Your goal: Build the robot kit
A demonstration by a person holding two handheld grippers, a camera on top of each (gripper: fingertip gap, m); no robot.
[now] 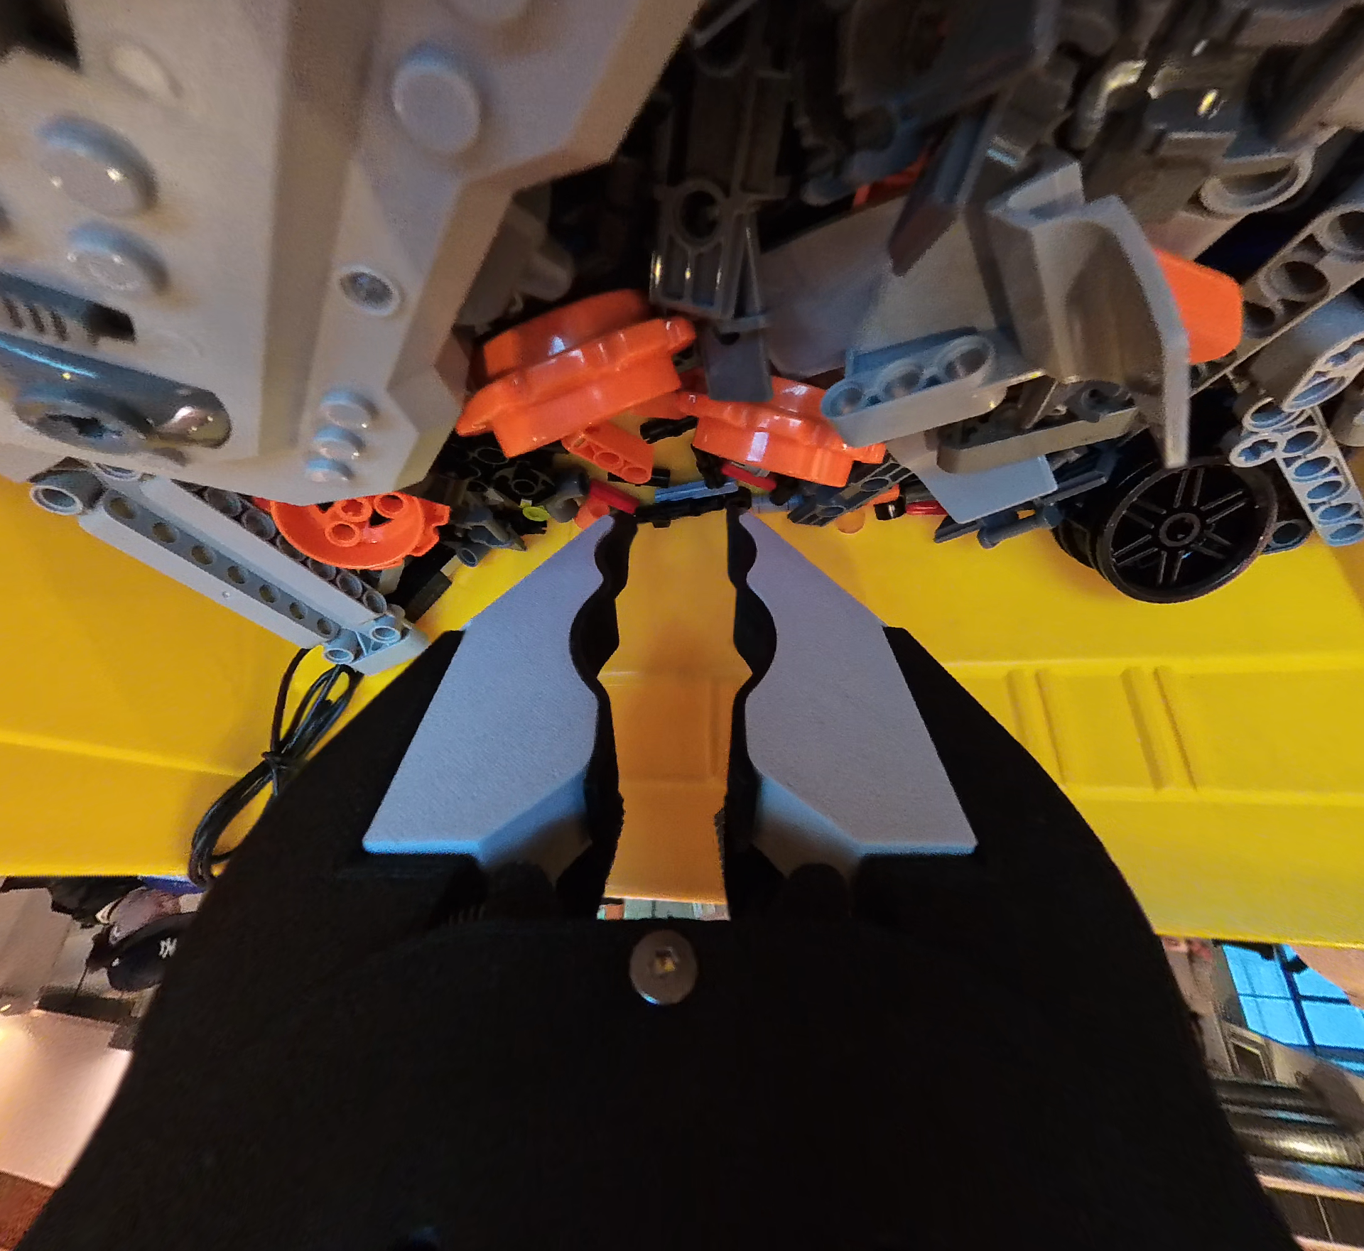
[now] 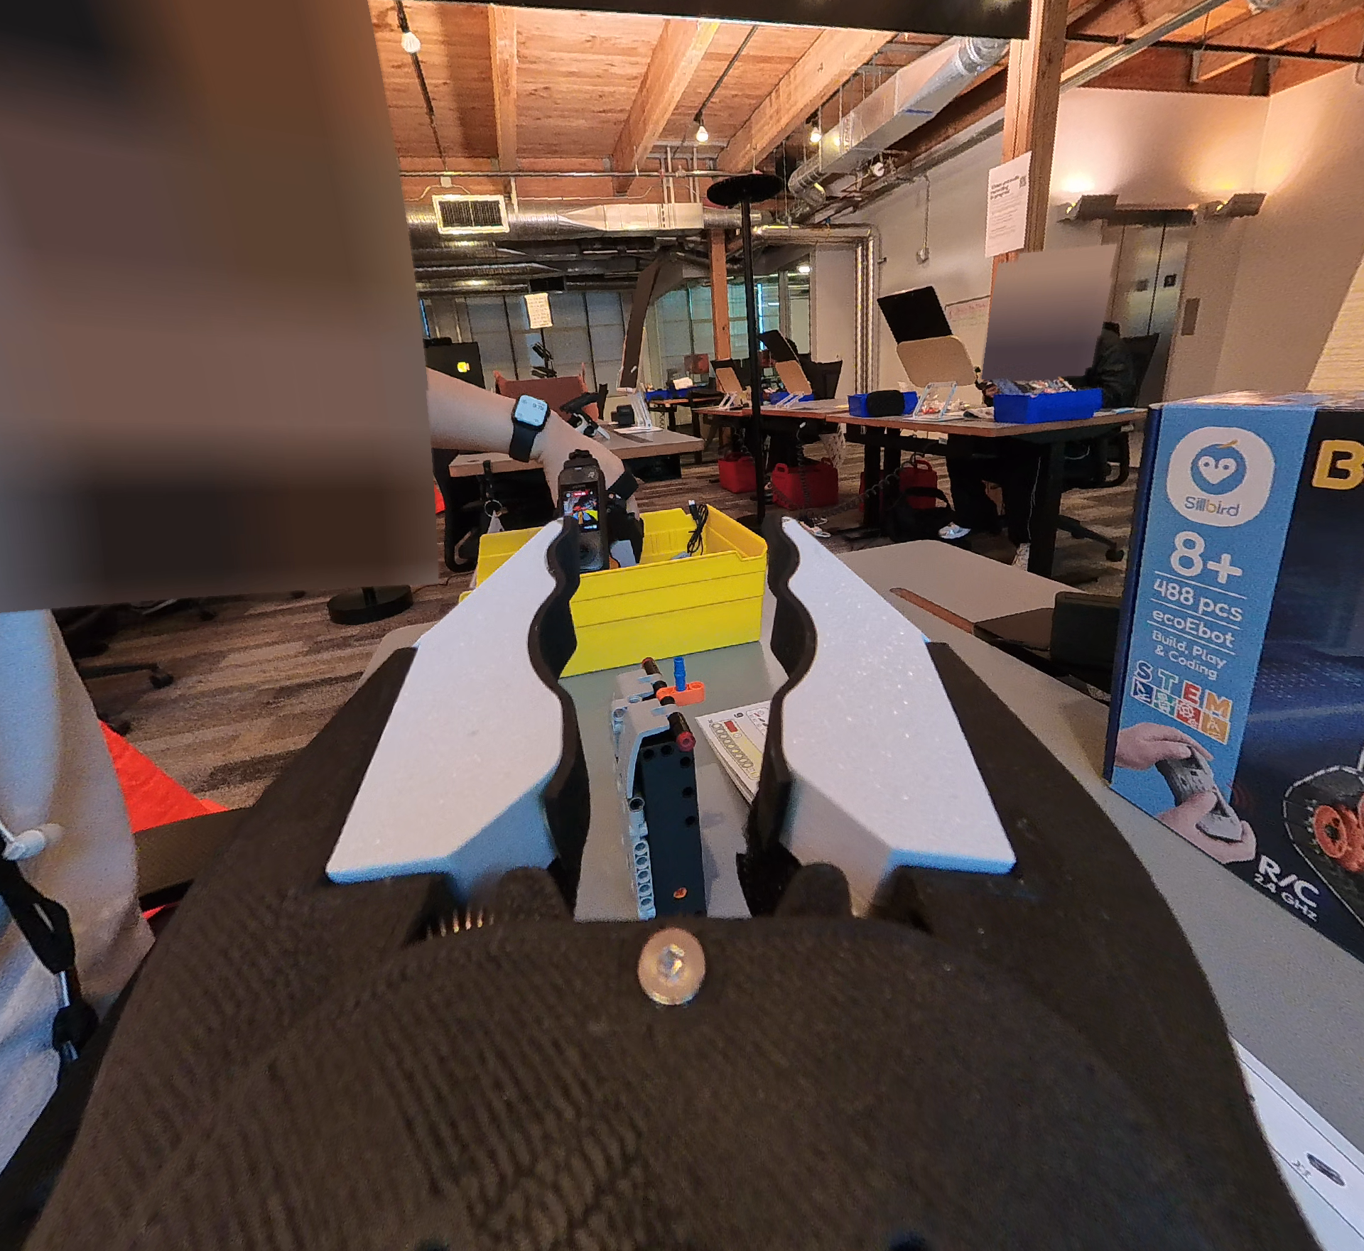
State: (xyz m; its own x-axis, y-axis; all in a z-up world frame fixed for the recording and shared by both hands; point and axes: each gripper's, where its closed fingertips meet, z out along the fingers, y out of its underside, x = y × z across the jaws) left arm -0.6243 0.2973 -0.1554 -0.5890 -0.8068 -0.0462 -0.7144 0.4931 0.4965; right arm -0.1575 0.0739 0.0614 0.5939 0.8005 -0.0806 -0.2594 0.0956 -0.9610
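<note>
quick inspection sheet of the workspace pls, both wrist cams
surface: grey table, partly bare.
job's things: yellow bin heaped with grey, black and orange building-toy parts; black pin; grey-and-black beam assembly on table.
clutter: blue toy-kit box; instruction sheet.
grippers: left gripper open, tips at the black pin inside the bin; right gripper open, over the assembly, holding nothing.
cables: coiled black cable on the bin's wall.
surroundings: open office, desks, wood-beam ceiling; a person's wrist with a watch.
</note>
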